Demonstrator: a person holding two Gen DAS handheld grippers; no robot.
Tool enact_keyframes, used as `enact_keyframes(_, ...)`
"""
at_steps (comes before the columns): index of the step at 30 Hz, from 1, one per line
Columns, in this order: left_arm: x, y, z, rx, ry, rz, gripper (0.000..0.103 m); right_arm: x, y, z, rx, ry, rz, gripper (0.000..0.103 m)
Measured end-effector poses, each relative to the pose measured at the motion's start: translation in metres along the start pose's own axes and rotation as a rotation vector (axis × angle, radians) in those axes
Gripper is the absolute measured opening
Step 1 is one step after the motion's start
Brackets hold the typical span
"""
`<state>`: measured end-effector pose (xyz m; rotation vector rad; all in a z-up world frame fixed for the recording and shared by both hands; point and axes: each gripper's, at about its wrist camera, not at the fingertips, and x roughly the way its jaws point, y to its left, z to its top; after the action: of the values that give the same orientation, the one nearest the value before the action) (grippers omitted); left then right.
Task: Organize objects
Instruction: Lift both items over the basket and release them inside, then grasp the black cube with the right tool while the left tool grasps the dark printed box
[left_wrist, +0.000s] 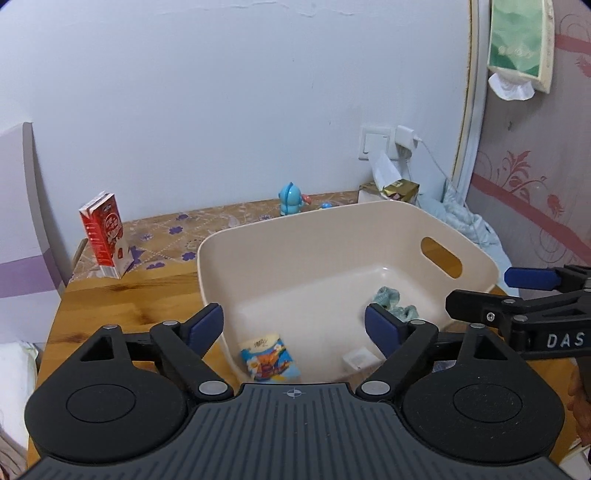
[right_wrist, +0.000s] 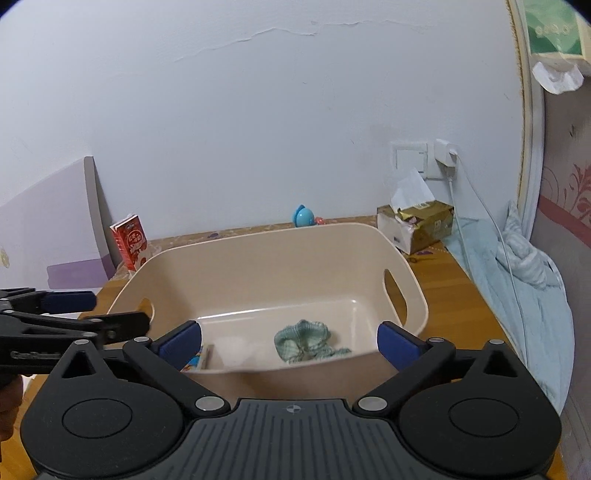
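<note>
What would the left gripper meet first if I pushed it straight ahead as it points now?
Probably the bin's near rim or inside floor: the left gripper hangs open over the near edge, aimed into it. The snack packet lies just below that line. Depth is hard to judge in this fisheye view.

Left gripper (left_wrist: 293, 328), right gripper (right_wrist: 290, 341): fingers spread wide, side by side.
</note>
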<state>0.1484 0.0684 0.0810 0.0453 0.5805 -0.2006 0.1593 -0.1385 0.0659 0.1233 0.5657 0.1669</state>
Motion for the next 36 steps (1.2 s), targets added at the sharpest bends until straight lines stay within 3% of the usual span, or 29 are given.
enact_keyframes(5, -0.016, 0.004, -0.018, 0.016, 0.005, -0.028, 0.087, -0.008, 0.000, -0.015, 0.017, 0.029, -0.002, 0.103)
enact_keyframes(10, -0.014, 0.012, -0.040, 0.010, 0.067, -0.090, 0.087, -0.010, -0.001, -0.038, 0.022, 0.087, -0.016, 0.103)
enact_keyframes(21, 0.025, 0.026, -0.081, 0.027, 0.194, -0.064, 0.087, 0.001, -0.012, -0.084, 0.141, 0.221, -0.007, 0.103)
enact_keyframes(25, 0.037, 0.027, -0.089, 0.063, 0.199, -0.057, 0.087, 0.009, -0.006, -0.093, 0.112, 0.257, -0.025, 0.103)
enact_keyframes(32, 0.048, 0.028, -0.089, 0.054, 0.178, -0.124, 0.087, 0.027, 0.007, -0.110, 0.090, 0.328, -0.027, 0.103)
enact_keyframes(36, 0.053, 0.019, -0.091, 0.086, 0.196, -0.129, 0.087, 0.029, 0.014, -0.111, 0.063, 0.319, -0.036, 0.103)
